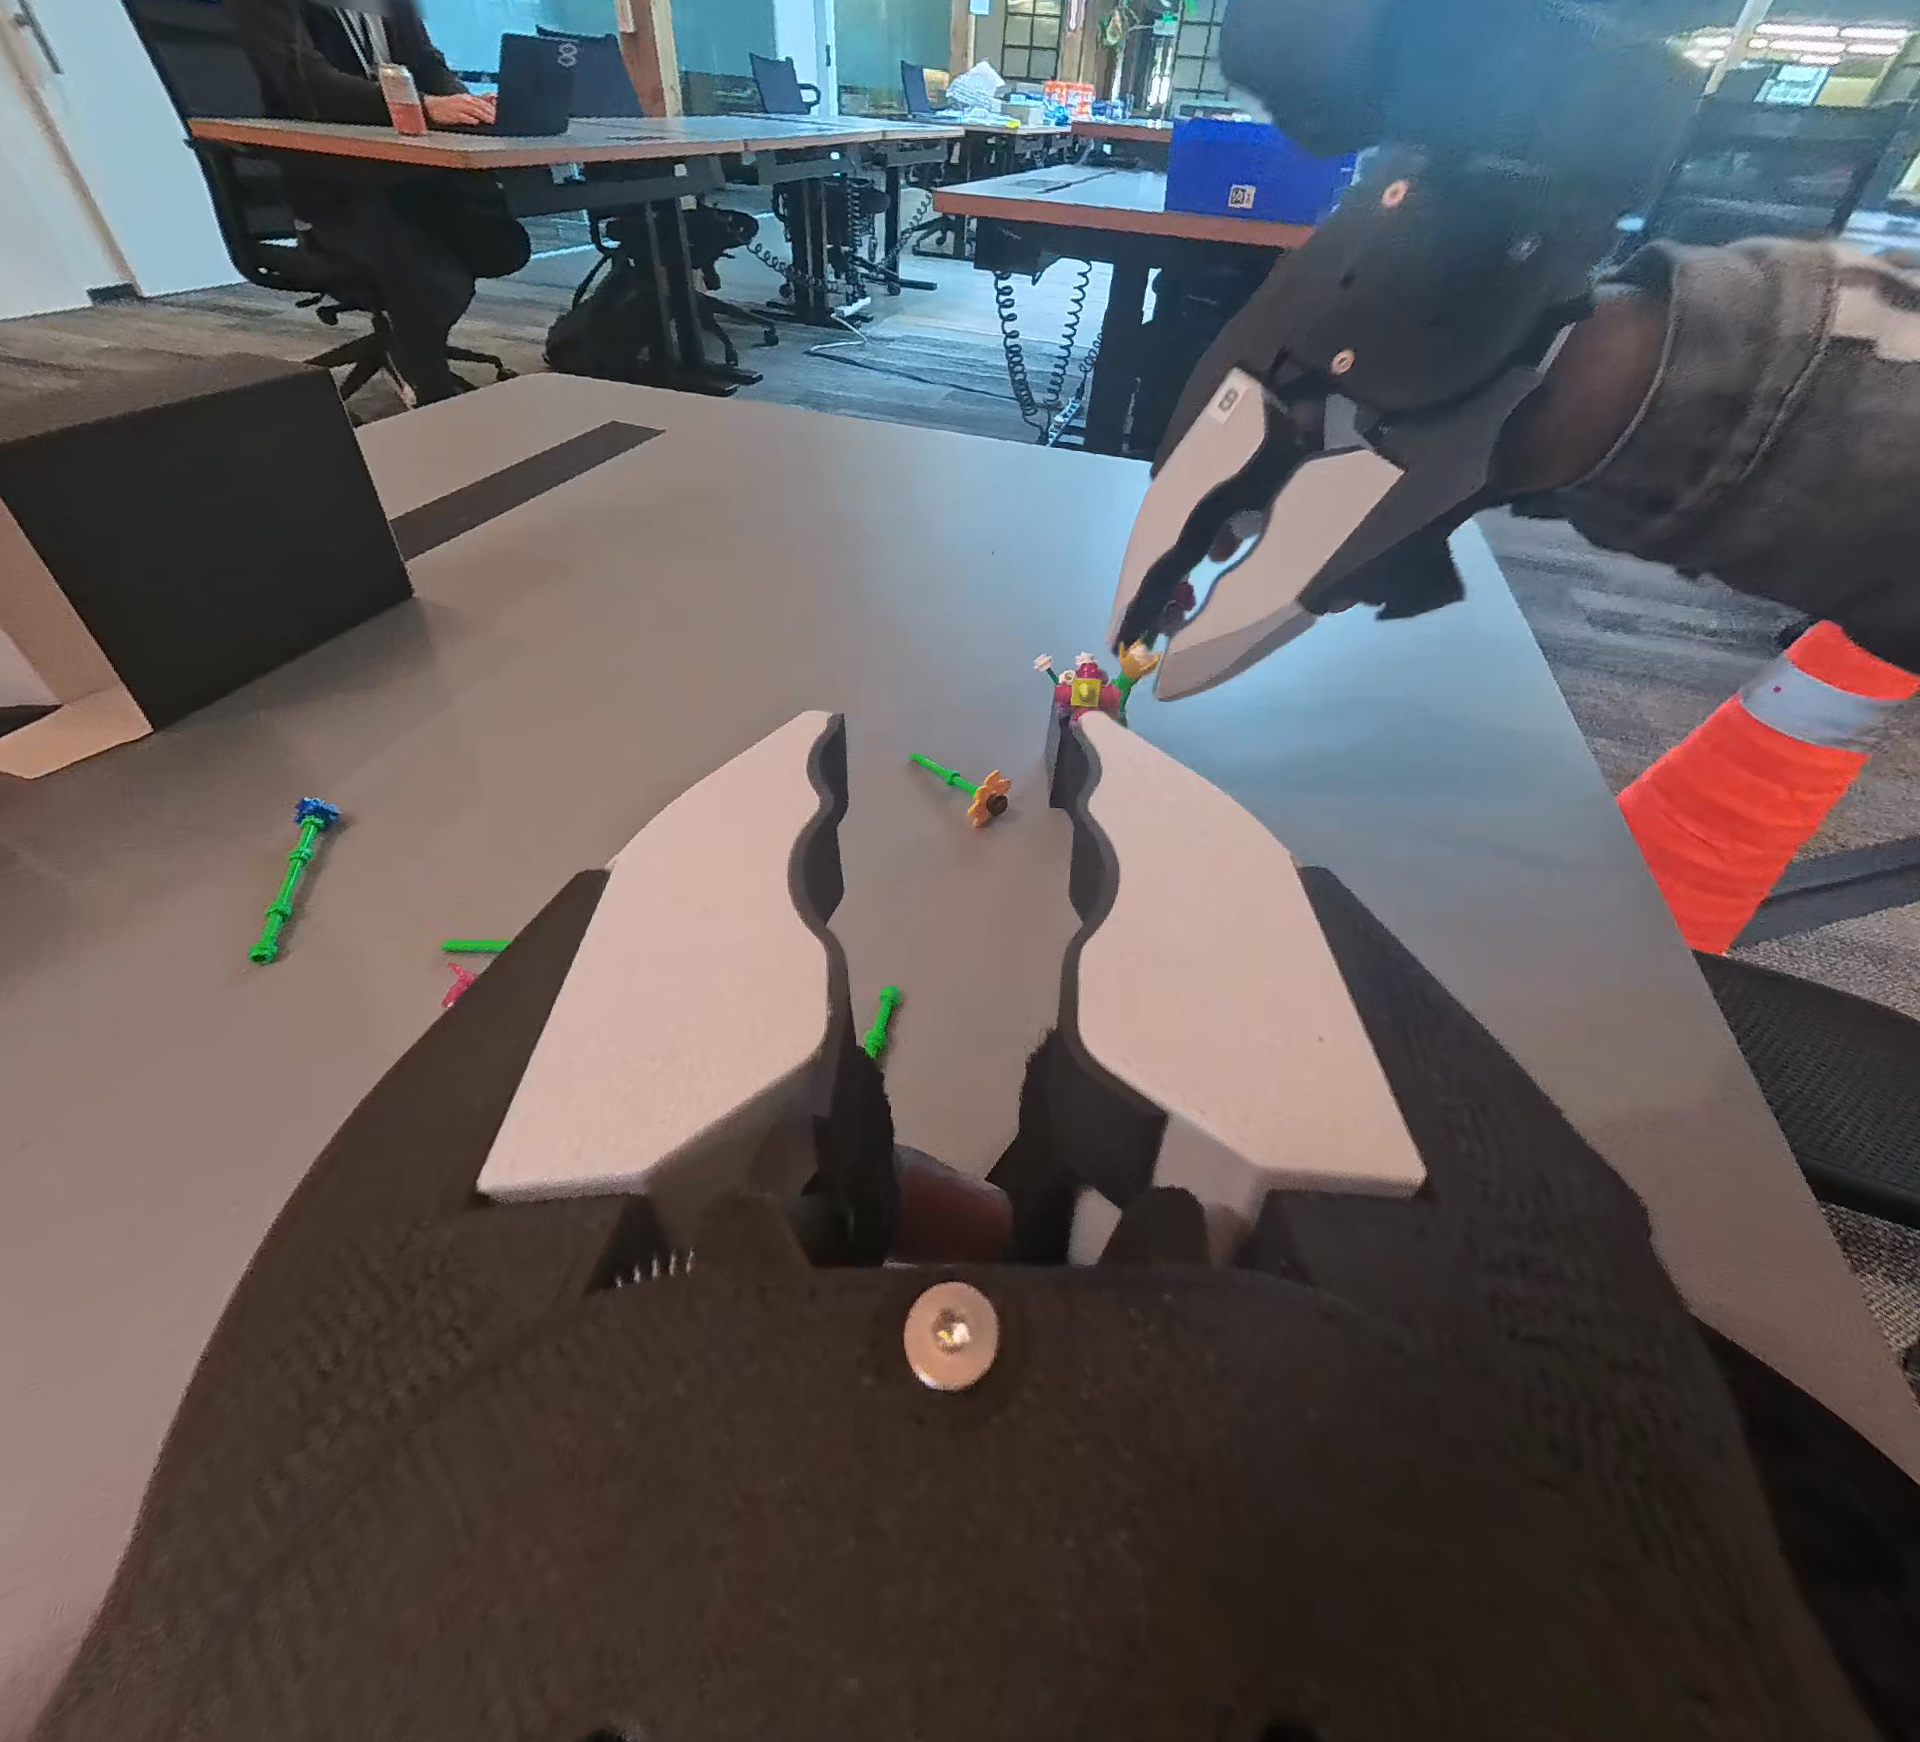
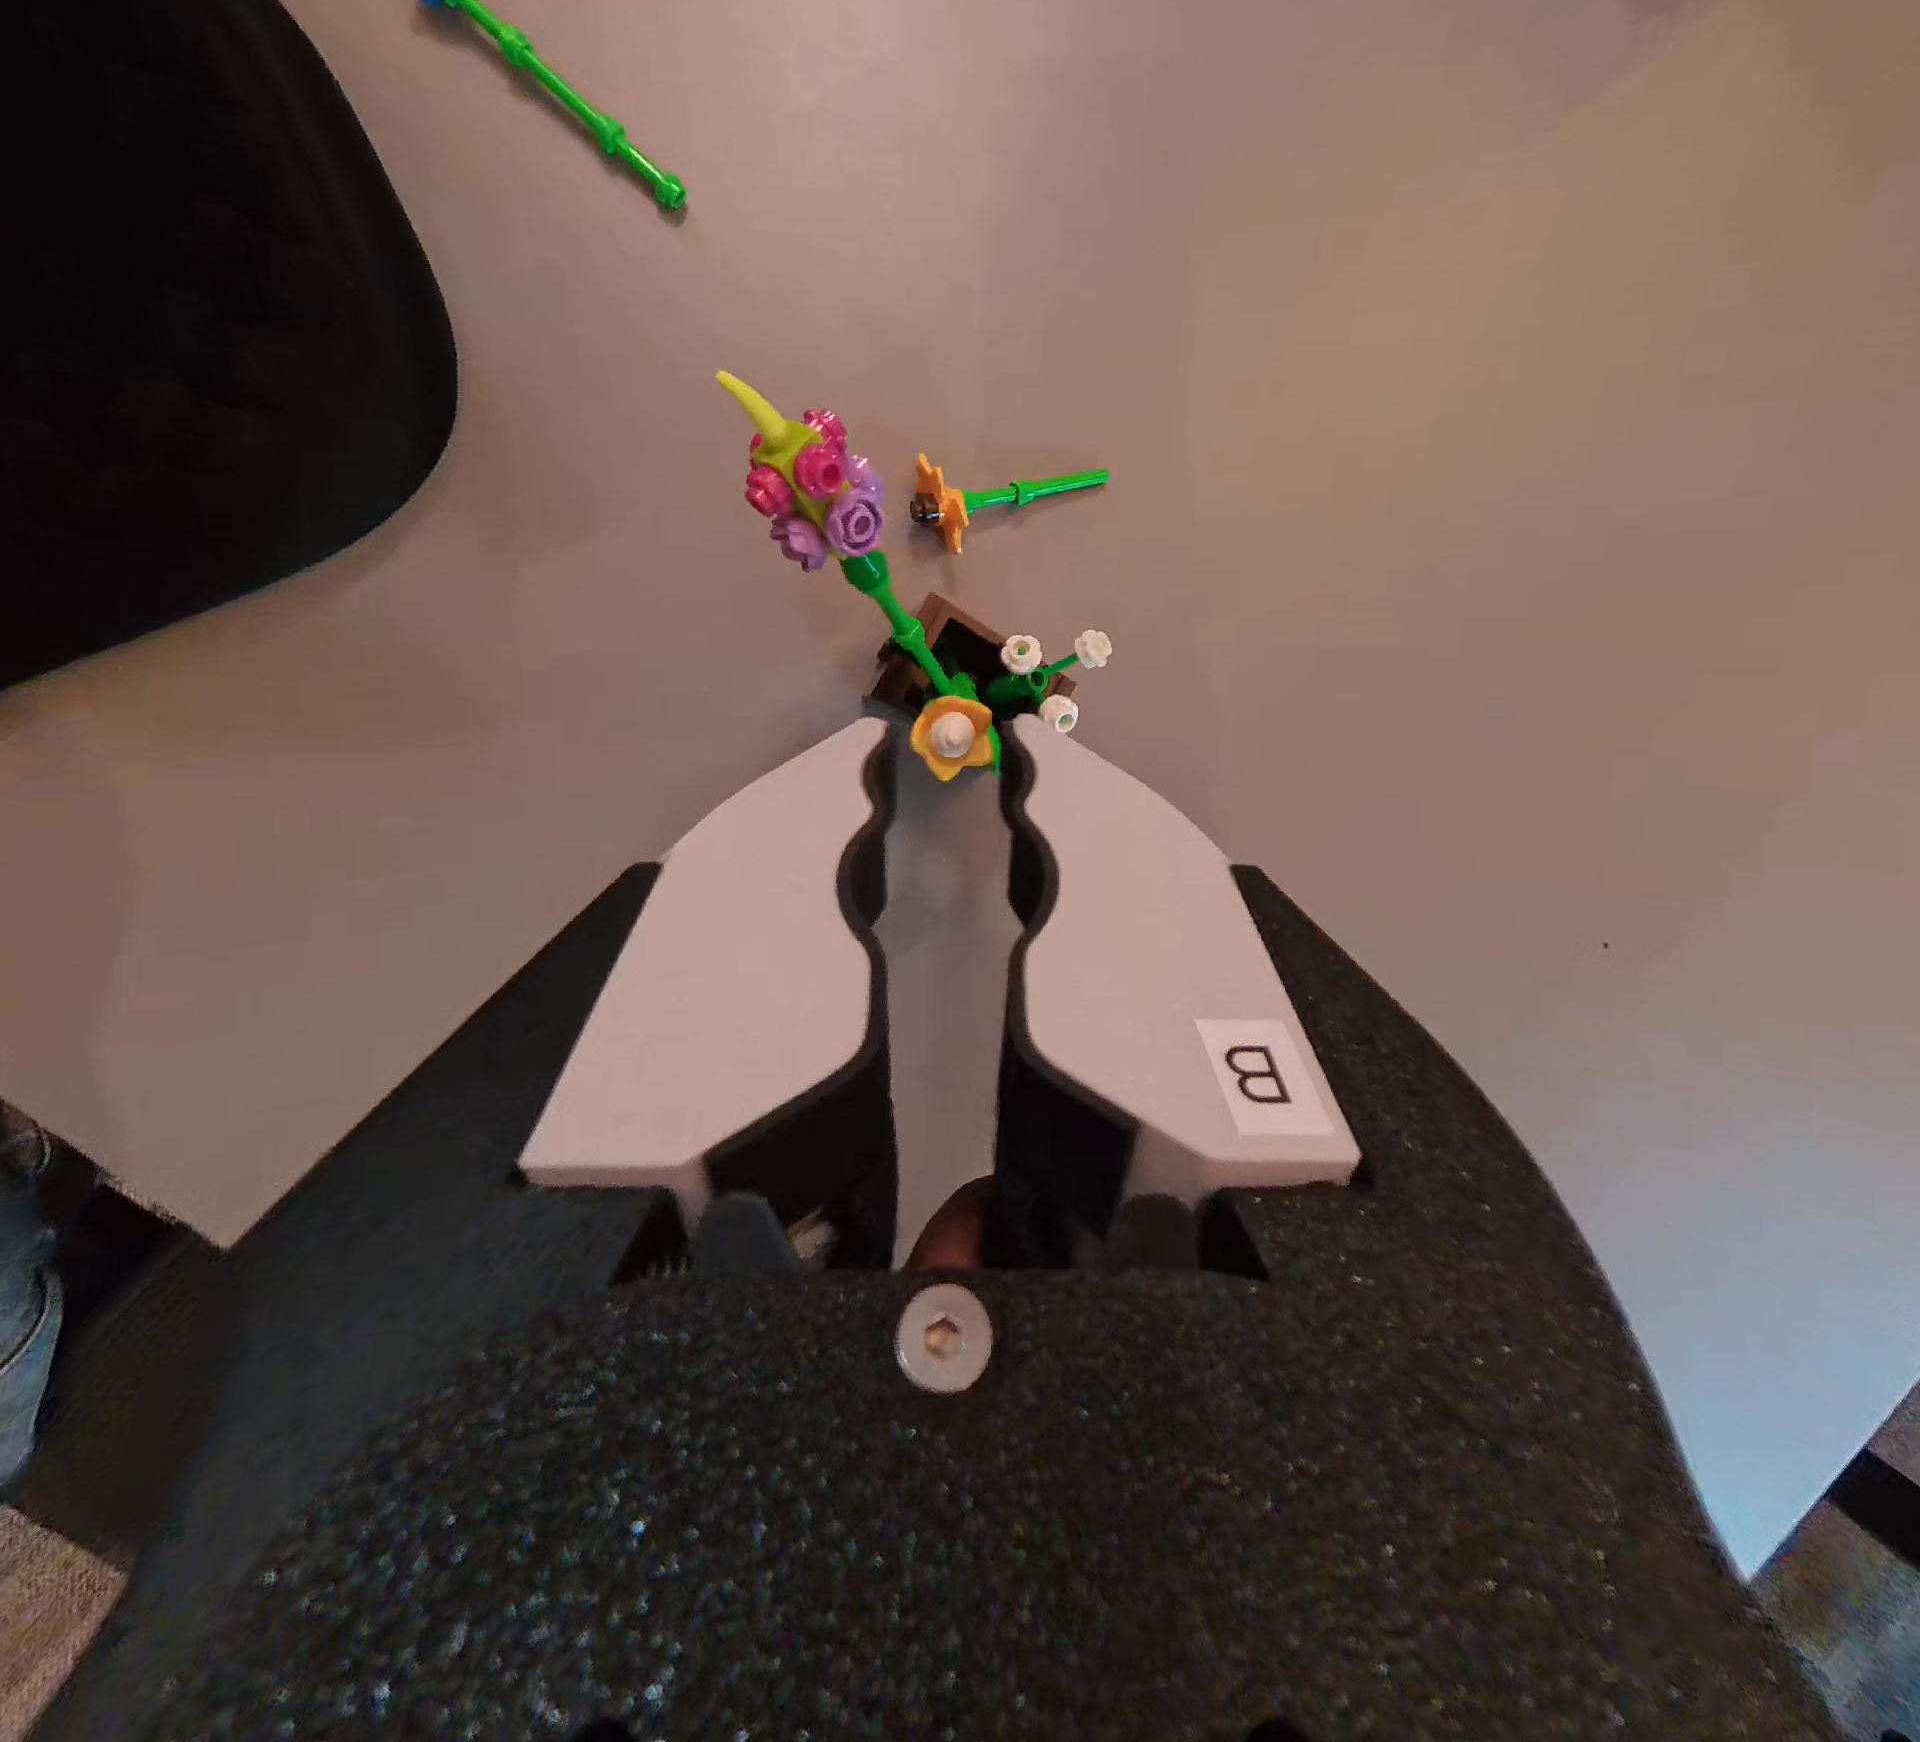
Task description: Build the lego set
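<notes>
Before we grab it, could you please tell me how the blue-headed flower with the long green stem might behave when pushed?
The blue-headed plastic flower with the long green stem lies flat on the grey table; its round stem would probably roll. It looks light, likely skidding easily. Its segmented stem might separate at joints.

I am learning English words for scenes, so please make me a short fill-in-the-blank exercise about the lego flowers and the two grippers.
1. The loose flower with the long green stem has a ____ head.
2. The right gripper has a ____ flower between its fingertips.
3. The flower stems stand in a ____ base.
4. The left gripper is ____, holding nothing.

Missing words: blue; yellow; brown; open
</notes>
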